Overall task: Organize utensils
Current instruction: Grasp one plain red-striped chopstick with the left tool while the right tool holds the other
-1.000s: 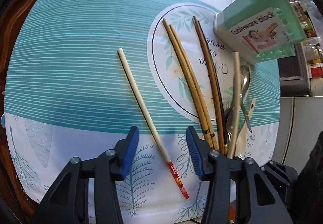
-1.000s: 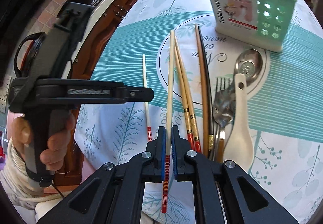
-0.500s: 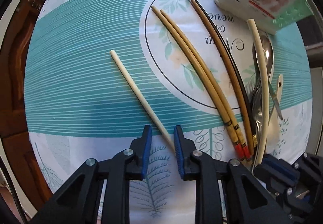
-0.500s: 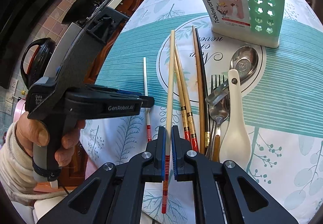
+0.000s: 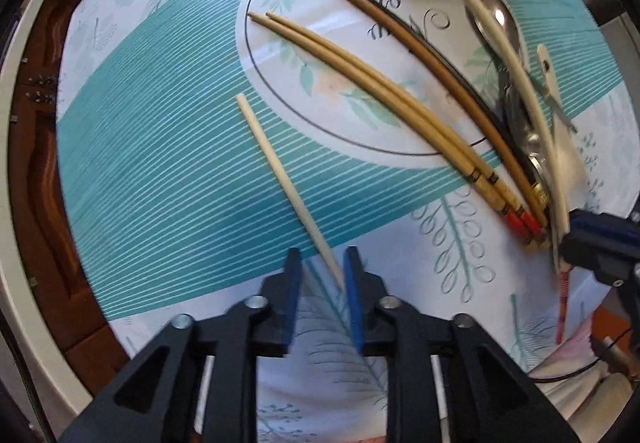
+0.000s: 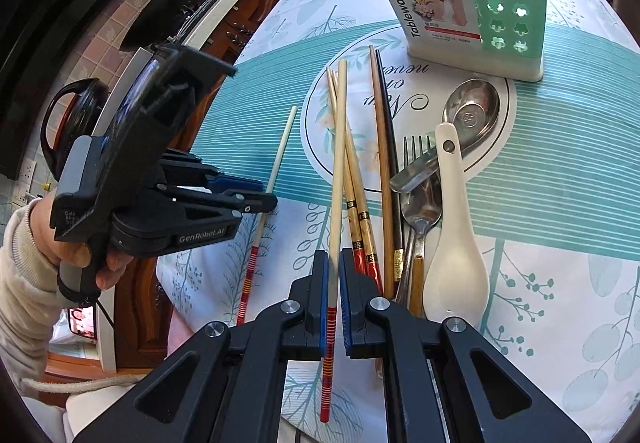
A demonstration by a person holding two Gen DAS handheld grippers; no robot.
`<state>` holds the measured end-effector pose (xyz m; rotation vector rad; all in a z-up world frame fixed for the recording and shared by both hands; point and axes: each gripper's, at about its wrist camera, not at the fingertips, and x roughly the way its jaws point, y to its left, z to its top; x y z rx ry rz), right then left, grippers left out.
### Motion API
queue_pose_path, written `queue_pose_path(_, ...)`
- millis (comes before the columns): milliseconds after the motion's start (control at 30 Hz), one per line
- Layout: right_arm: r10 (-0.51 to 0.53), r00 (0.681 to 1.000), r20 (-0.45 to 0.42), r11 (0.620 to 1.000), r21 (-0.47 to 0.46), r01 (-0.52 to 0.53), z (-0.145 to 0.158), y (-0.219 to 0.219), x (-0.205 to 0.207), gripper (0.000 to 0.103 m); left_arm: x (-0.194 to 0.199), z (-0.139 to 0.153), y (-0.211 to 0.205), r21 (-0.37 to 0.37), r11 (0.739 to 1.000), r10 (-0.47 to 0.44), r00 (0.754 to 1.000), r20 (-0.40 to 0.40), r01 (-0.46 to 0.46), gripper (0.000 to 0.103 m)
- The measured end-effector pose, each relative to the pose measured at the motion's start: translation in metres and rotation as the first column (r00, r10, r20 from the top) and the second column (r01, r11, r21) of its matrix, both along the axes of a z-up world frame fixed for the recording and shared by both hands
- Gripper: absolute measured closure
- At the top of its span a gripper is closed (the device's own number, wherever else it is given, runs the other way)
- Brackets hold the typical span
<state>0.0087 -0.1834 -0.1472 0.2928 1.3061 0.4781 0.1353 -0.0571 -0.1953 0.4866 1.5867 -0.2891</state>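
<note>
Our right hand-held gripper [image 6: 333, 297] is clenched on a pale chopstick [image 6: 338, 171], its tip over the other utensils. Our left hand-held gripper [image 5: 320, 275] straddles the matching chopstick [image 5: 280, 171] lying on the tabletop [image 5: 160, 163]; its jaws are opening and do not pinch it. The thin stick could roll or skid aside if we close off-centre, since it sits nearer one pad. A second ago the left jaws stood wider; they narrowed, and the gripper has rolled. The green holder [image 6: 504, 3] stands beyond, empty.

Glossy metal spoon [image 6: 474, 109], matt wooden chopsticks [image 6: 358, 211] (printed cloth [image 6: 560, 171] underneath)
</note>
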Motion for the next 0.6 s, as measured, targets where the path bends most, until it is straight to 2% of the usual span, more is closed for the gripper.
queue_pose_path(33,-0.002,1.0,0.0,1.0,0.001,0.002,0.0,0.0,0.0,0.098,0.0,-0.001,0.0,0.038,0.999,0.002,1.0,0.013,-0.003,0.057)
queue_pose_path(67,-0.003,1.0,-0.001,1.0,0.002,0.003,0.0,0.0,0.0,0.098,-0.003,-0.002,0.003,0.063,0.998,0.011,1.0,0.024,-0.012,0.052)
queue_pose_path(167,-0.009,1.0,-0.007,1.0,0.007,0.009,-0.001,0.0,0.0,0.098,0.002,-0.003,0.006,0.068,0.995,0.08,0.997,-0.004,-0.079,0.051)
queue_pose_path(200,-0.016,1.0,0.0,1.0,0.01,0.016,-0.001,0.001,0.0,0.098,0.005,-0.004,0.009,0.043,0.993,0.112,0.993,-0.036,-0.11,0.061)
queue_pose_path(233,-0.02,1.0,-0.003,1.0,0.012,0.02,-0.002,0.0,0.0,0.098,0.007,-0.005,0.011,0.006,0.992,0.128,0.989,-0.071,-0.127,0.082)
queue_pose_path(267,-0.021,1.0,-0.006,1.0,0.015,0.021,-0.003,0.0,0.0,0.098,0.008,-0.006,0.012,-0.032,0.989,0.141,0.983,-0.118,-0.146,0.093)
queue_pose_path(300,-0.021,1.0,-0.007,1.0,0.016,0.022,-0.003,0.0,0.0,0.098,0.008,-0.007,0.013,-0.043,0.988,0.143,0.98,-0.139,-0.15,0.097)
queue_pose_path(367,-0.024,1.0,-0.008,1.0,0.016,0.024,-0.003,0.0,-0.001,0.098,0.003,-0.007,0.009,-0.038,0.991,0.121,0.986,-0.116,-0.126,0.102)
queue_pose_path(433,-0.027,1.0,-0.007,0.999,0.022,0.027,-0.002,-0.001,-0.001,0.098,-0.001,-0.005,0.009,-0.04,0.991,0.125,0.988,-0.095,-0.129,0.101)
queue_pose_path(500,-0.03,1.0,-0.001,0.999,0.027,0.03,0.0,-0.001,-0.002,0.098,-0.006,-0.004,0.013,-0.091,0.984,0.148,0.985,-0.09,-0.156,0.101)
queue_pose_path(600,-0.028,0.999,0.03,0.999,0.039,0.027,0.011,-0.003,-0.004,0.098,-0.022,0.007,0.025,-0.116,0.981,0.155,0.988,-0.021,-0.156,0.101)
